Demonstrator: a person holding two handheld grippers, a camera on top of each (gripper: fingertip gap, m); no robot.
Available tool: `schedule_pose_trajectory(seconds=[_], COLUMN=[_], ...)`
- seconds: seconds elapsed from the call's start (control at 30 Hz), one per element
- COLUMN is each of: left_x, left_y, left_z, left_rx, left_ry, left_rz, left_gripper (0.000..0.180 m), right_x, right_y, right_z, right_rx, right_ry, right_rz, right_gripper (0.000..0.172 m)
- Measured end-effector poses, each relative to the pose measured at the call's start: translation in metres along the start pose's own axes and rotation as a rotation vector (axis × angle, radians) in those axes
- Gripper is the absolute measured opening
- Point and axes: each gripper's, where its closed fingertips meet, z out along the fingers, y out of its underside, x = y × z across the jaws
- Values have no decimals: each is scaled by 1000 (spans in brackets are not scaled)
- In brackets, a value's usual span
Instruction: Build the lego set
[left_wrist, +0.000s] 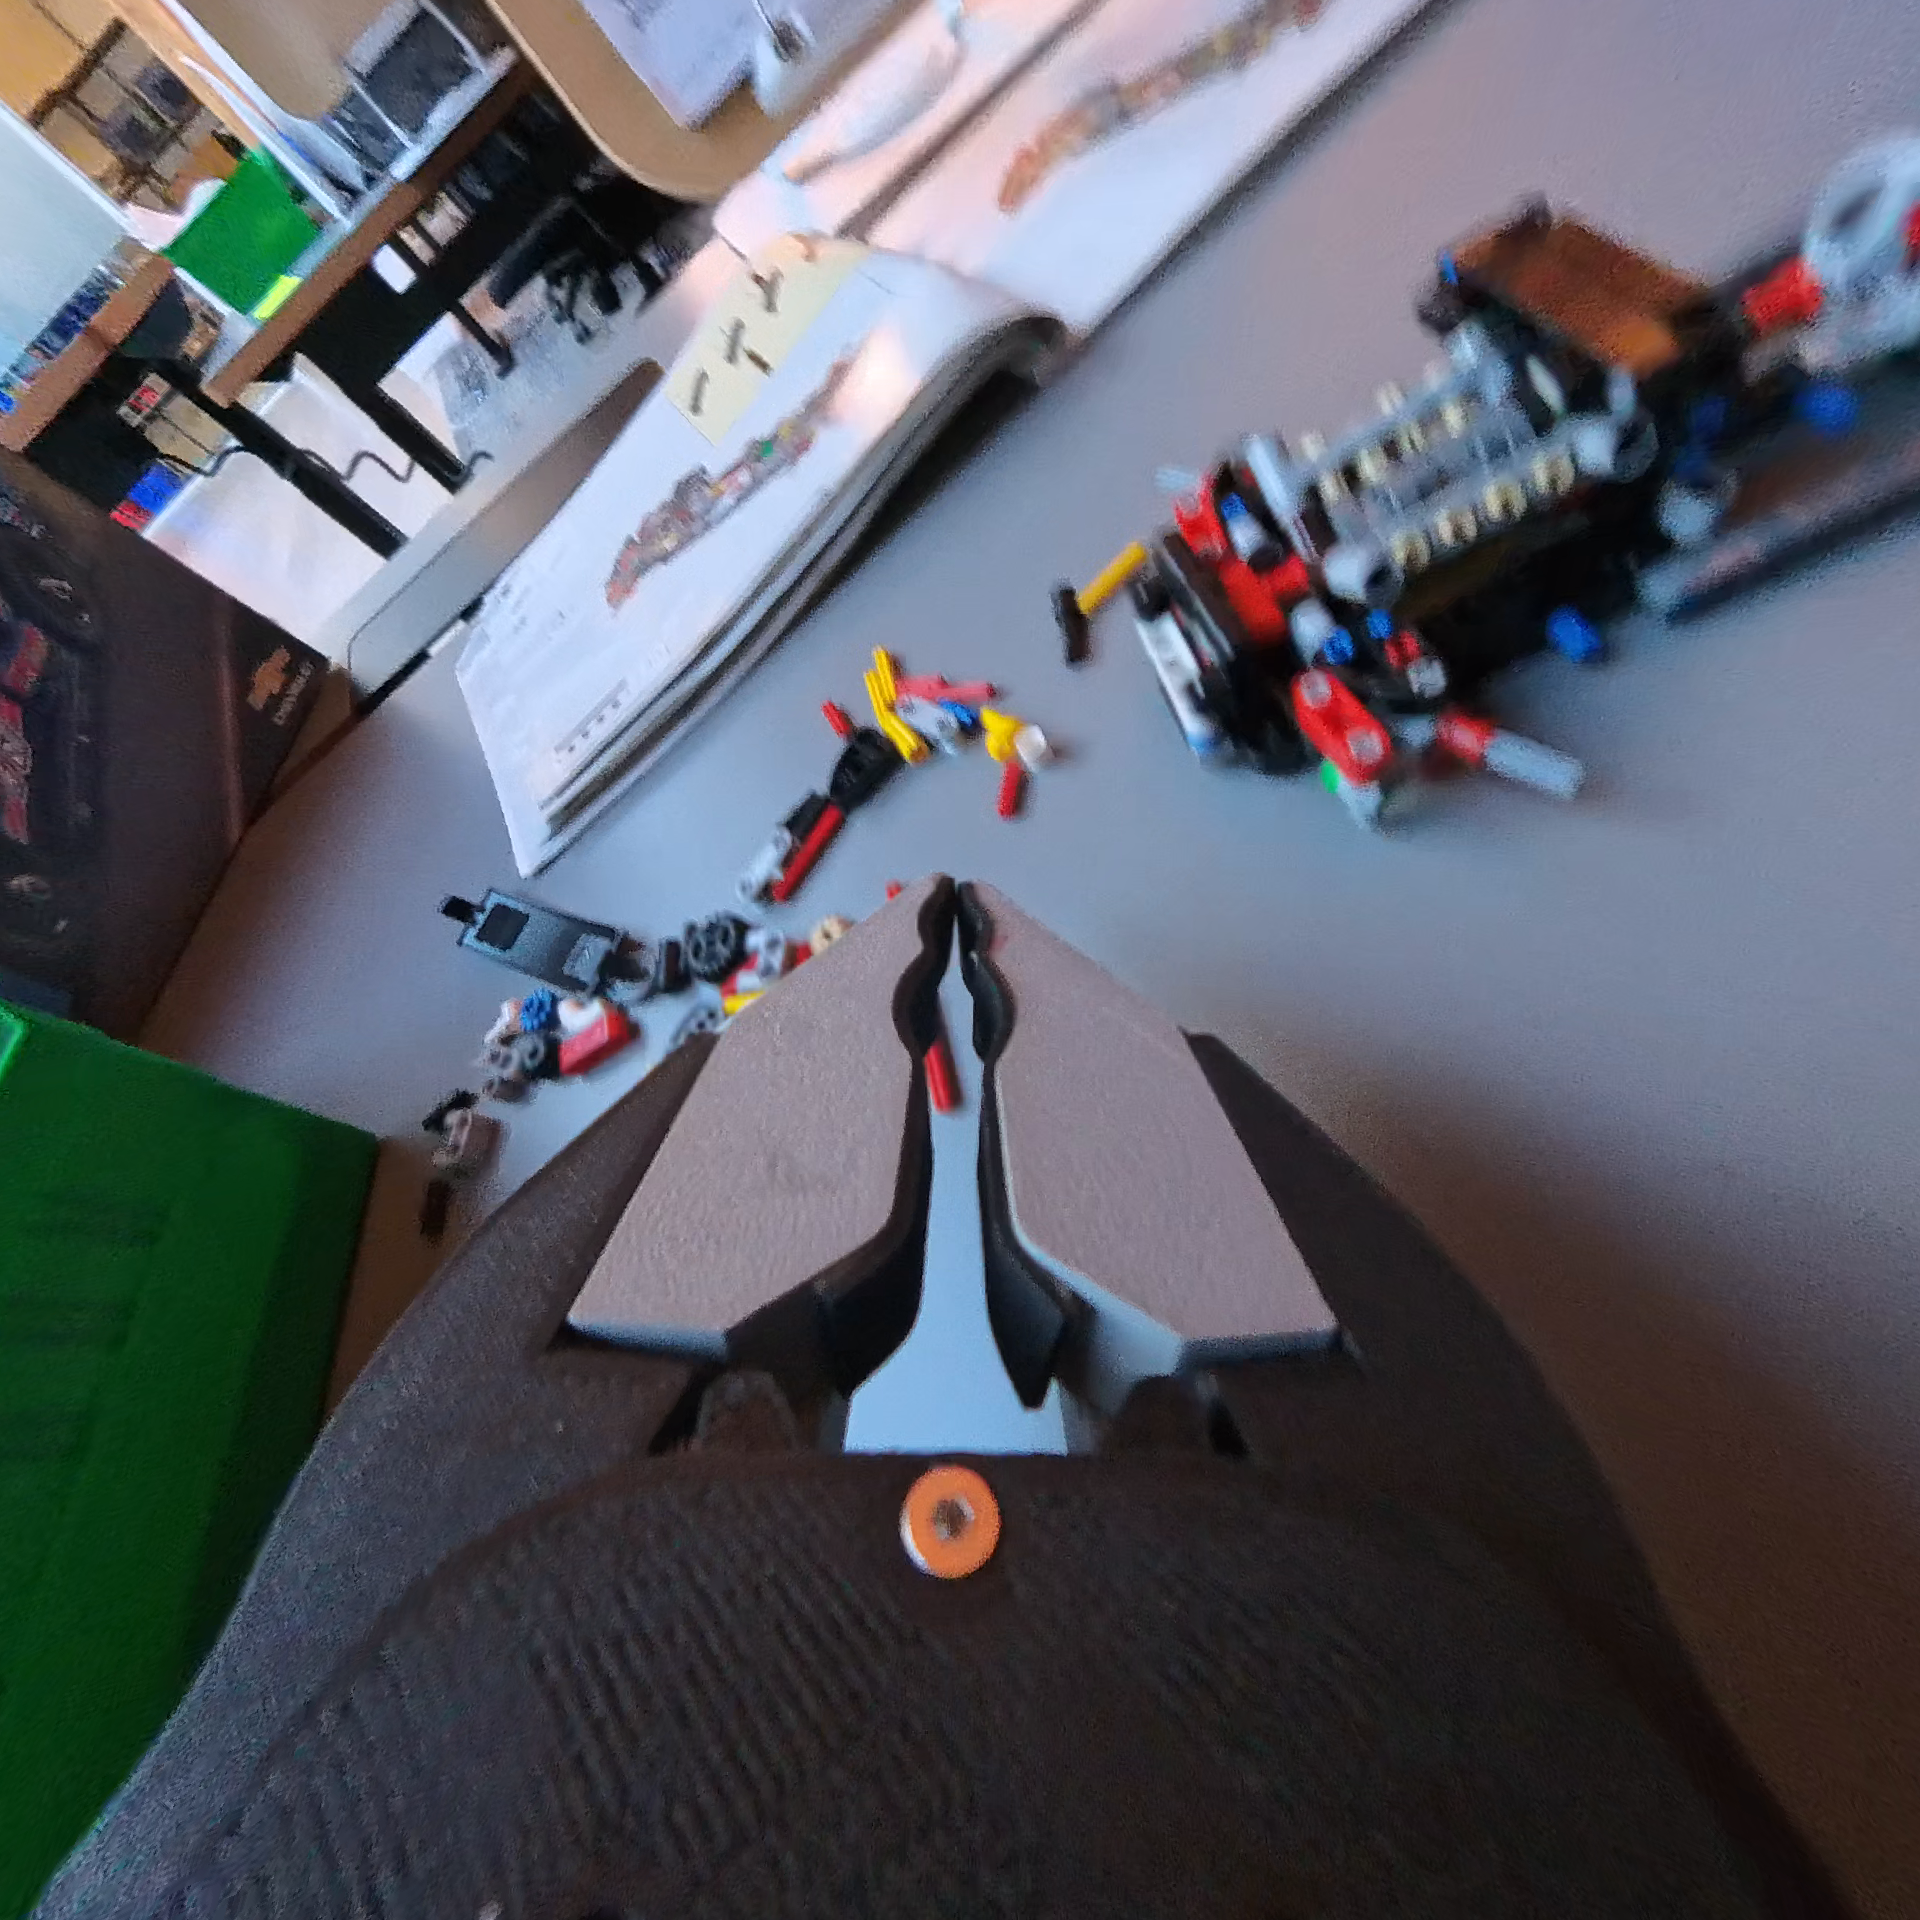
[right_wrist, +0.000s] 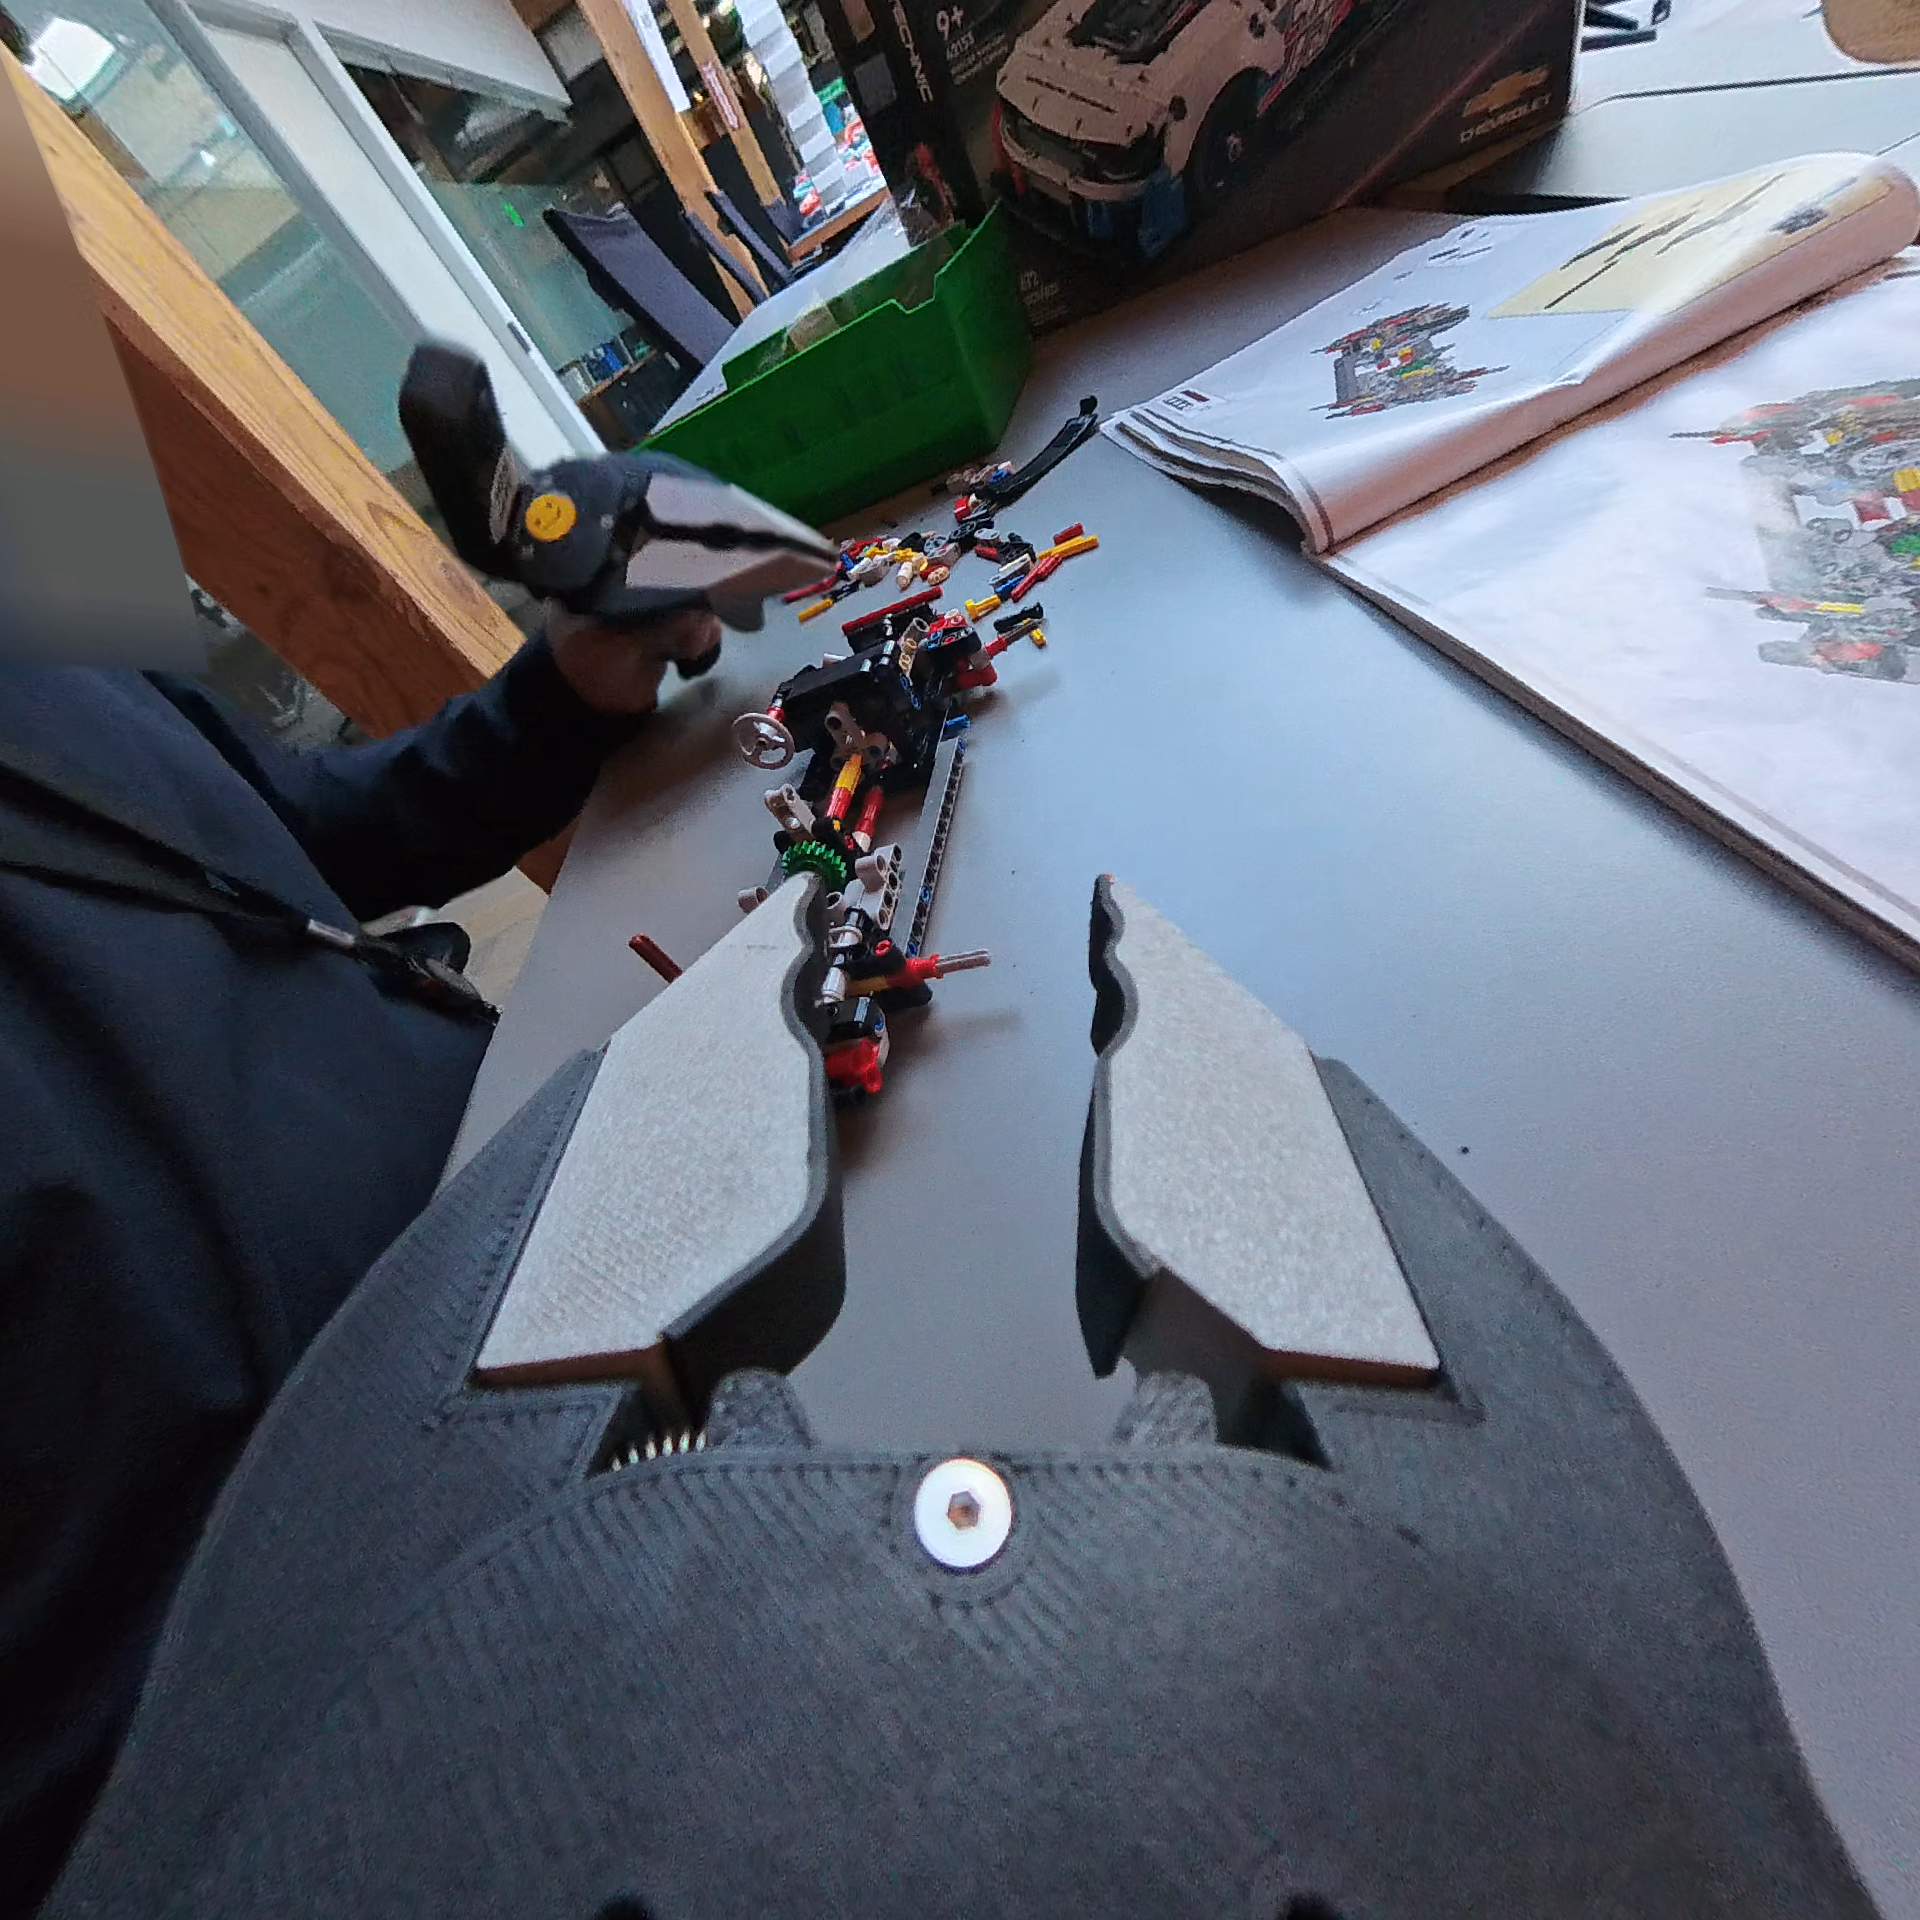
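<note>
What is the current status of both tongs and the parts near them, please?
Left tongs shut, above loose bricks. Right tongs open, nothing held, partly built model just ahead. Open booklet to the right.

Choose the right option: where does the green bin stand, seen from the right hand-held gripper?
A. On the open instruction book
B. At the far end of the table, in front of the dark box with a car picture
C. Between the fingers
B: the green bin stands at the far end of the table, right in front of the dark box.

Left wrist view low and close above grey table (left_wrist: 1351, 1039), tilted, facing loose bricks (left_wrist: 914, 727), right wrist view looking far along the table, both sharing brick model (right_wrist: 883, 707), open booklet (right_wrist: 1558, 364).
</note>
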Motion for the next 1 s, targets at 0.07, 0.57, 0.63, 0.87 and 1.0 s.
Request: schedule_pose_trajectory(seconds=[0.07, 0.57, 0.63, 0.87, 1.0], left_x=[-8, -31, -34, -73, -86], left_y=[-27, -70, -75, -166, -192], left_z=[10, 212, 213, 177, 171], left_rx=[48, -340, -347, -374, -366], left_ry=[48, 171, 107, 217, 221], left_rz=[-17, 562, 719, 469, 525], left_gripper=[20, 40, 2, 0, 0], right_x=[0, -11, -13, -23, -27], right_y=[2, -2, -1, 8, 10], right_z=[1, -5, -2, 10, 13], right_rx=[-14, 38, 23, -45, -67], right_ry=[1, -56, -64, -99, -101], right_rz=[2, 27, 19, 5, -9], right_gripper=[48, 45, 44, 41, 41])
